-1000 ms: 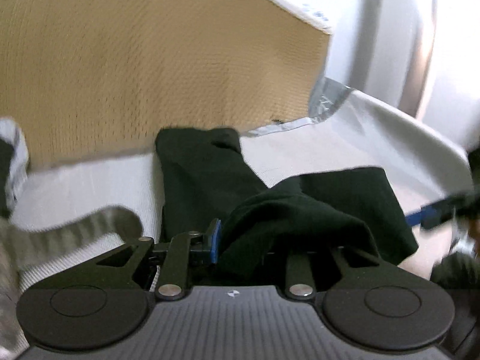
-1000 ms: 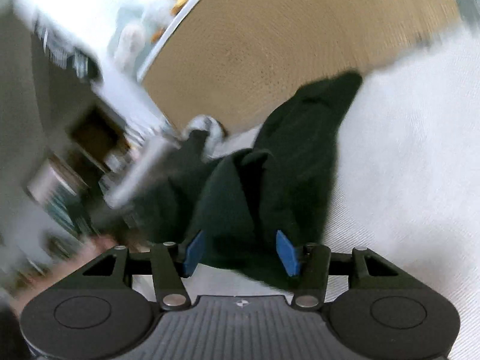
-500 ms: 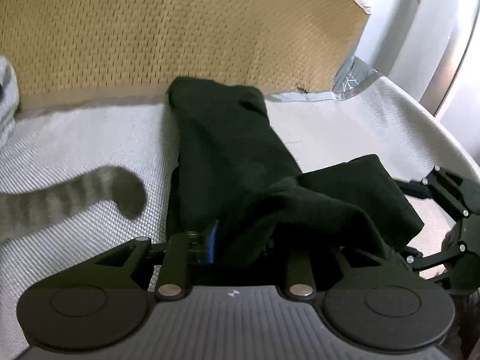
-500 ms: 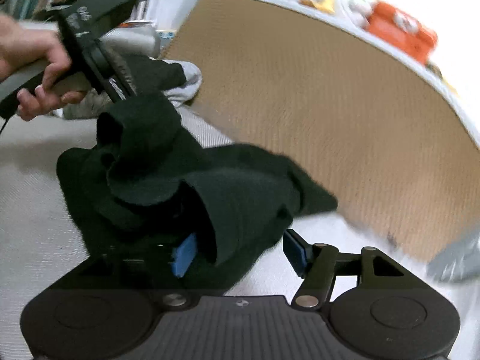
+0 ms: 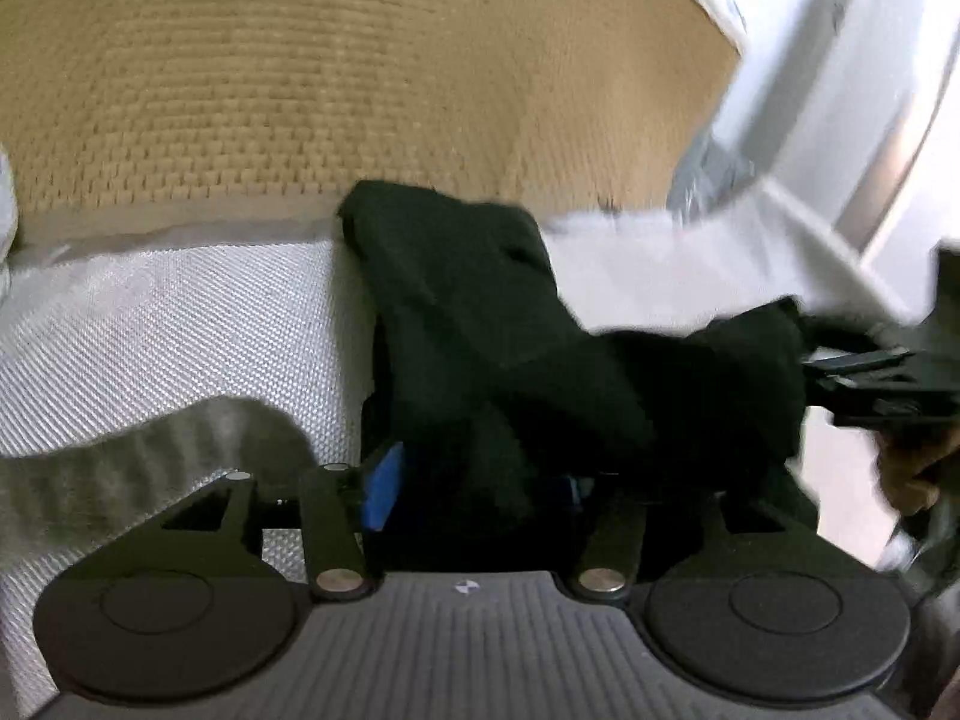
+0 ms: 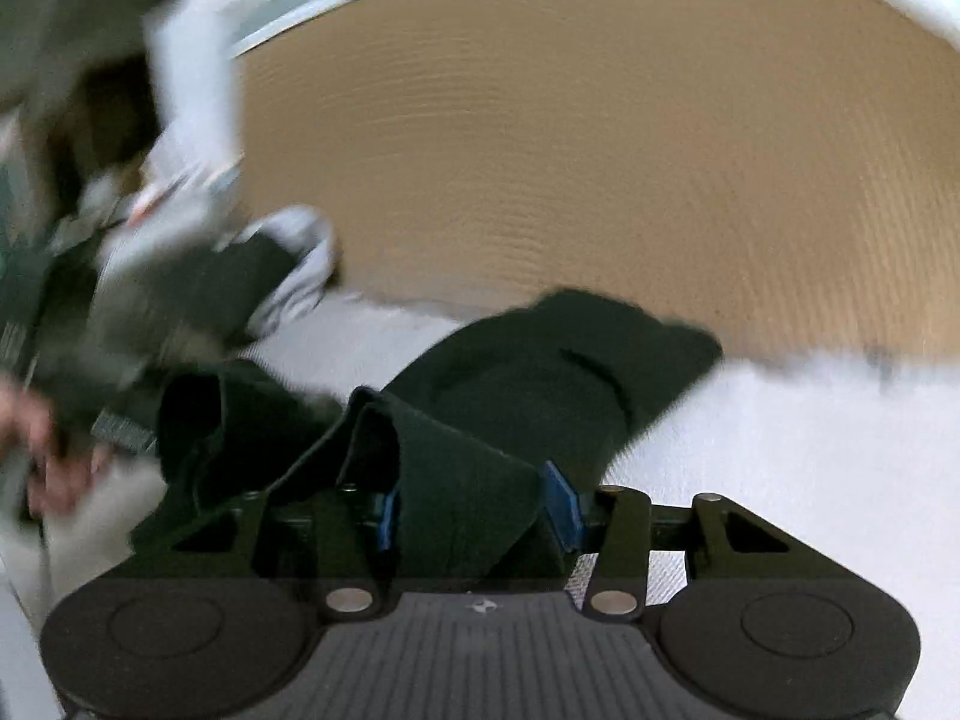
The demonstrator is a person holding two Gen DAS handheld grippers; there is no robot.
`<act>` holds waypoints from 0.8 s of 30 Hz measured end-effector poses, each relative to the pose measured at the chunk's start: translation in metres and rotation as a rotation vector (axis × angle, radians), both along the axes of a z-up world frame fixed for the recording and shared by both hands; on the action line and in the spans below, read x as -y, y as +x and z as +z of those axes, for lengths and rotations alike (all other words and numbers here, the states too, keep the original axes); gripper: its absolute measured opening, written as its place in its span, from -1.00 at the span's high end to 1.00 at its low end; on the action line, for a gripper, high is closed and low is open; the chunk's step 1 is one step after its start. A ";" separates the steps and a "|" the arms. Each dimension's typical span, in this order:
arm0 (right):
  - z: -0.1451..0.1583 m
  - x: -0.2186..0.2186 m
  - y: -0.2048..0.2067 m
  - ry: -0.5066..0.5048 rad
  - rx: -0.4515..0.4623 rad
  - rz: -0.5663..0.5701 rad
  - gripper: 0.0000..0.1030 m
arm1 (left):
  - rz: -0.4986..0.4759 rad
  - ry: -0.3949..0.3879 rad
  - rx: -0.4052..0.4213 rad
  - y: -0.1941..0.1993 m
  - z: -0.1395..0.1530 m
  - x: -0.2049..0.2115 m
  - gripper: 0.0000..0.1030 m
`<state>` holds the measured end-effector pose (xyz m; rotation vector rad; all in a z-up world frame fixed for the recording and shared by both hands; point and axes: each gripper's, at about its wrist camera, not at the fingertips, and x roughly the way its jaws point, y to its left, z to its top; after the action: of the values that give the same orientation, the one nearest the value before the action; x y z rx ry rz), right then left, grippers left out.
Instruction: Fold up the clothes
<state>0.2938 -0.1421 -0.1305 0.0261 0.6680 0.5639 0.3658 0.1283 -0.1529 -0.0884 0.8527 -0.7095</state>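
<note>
White woven fabric [image 5: 168, 324] covers the work surface, and a tan mesh-textured panel [image 5: 360, 72] stands upright along its far edge. On the surface lies a black knitted garment [image 5: 468, 300], its far end touching the foot of the panel and its near end bunched and raised toward both cameras.

The left gripper [image 5: 474, 483] is low and level over the surface, its blue-padded fingers [image 5: 381, 480] clamped on a thick fold of the garment's near end. To its left a grey striped piece of cloth [image 5: 150, 456] curves in, blurred.

The right gripper [image 6: 480, 507] is also low, pointing toward the panel, its blue pads closed on a rolled edge of the same garment [image 6: 540, 384]. At the left of the right wrist view a hand [image 6: 42, 456] grips the other tool's handle, heavily blurred, with a grey-white crumpled cloth [image 6: 300, 264] beyond it by the panel.
</note>
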 end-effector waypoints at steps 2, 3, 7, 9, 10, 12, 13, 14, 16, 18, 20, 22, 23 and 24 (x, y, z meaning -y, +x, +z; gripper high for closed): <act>-0.002 0.012 0.022 0.103 -0.110 -0.061 0.02 | 0.031 -0.055 -0.019 0.006 0.002 -0.008 -0.07; -0.004 0.015 0.028 0.119 -0.129 -0.090 0.01 | 0.055 -0.059 -0.025 0.007 0.001 -0.010 -0.07; -0.015 0.031 0.042 0.192 -0.183 -0.190 0.02 | 0.146 -0.144 -0.022 0.008 0.002 -0.026 -0.14; -0.017 0.042 0.043 0.250 -0.201 -0.201 0.02 | 0.198 -0.177 -0.028 0.009 0.003 -0.036 -0.15; -0.017 0.047 0.043 0.278 -0.203 -0.208 0.02 | 0.209 -0.156 -0.021 0.008 0.004 -0.037 -0.15; -0.012 0.056 0.045 0.319 -0.191 -0.214 0.02 | 0.186 -0.099 0.002 0.003 0.006 -0.032 -0.15; -0.008 0.060 0.045 0.328 -0.182 -0.218 0.01 | 0.166 -0.070 0.016 -0.001 0.007 -0.029 -0.15; -0.005 0.064 0.046 0.337 -0.172 -0.222 0.01 | 0.135 -0.046 0.032 -0.007 0.009 -0.025 -0.16; 0.003 0.072 0.046 0.355 -0.153 -0.231 0.00 | 0.073 -0.019 0.061 -0.018 0.011 -0.018 -0.17; 0.010 0.080 0.046 0.374 -0.134 -0.240 0.00 | 0.021 -0.004 0.081 -0.027 0.013 -0.012 -0.21; 0.014 0.074 0.035 0.324 -0.094 -0.198 -0.02 | -0.017 0.014 0.083 -0.035 0.012 -0.008 -0.32; 0.010 0.059 0.021 0.238 -0.071 -0.141 -0.05 | -0.039 0.035 0.062 -0.042 0.005 -0.006 -0.35; 0.005 0.051 0.014 0.191 -0.063 -0.114 -0.06 | -0.048 0.041 0.054 -0.046 0.002 -0.007 -0.35; 0.001 0.043 0.007 0.144 -0.056 -0.087 -0.07 | -0.053 0.046 0.048 -0.049 -0.002 -0.007 -0.35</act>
<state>0.3010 -0.1846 -0.1294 0.2054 0.6761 0.5276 0.3164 0.1350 -0.1547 -0.0075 0.8277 -0.7384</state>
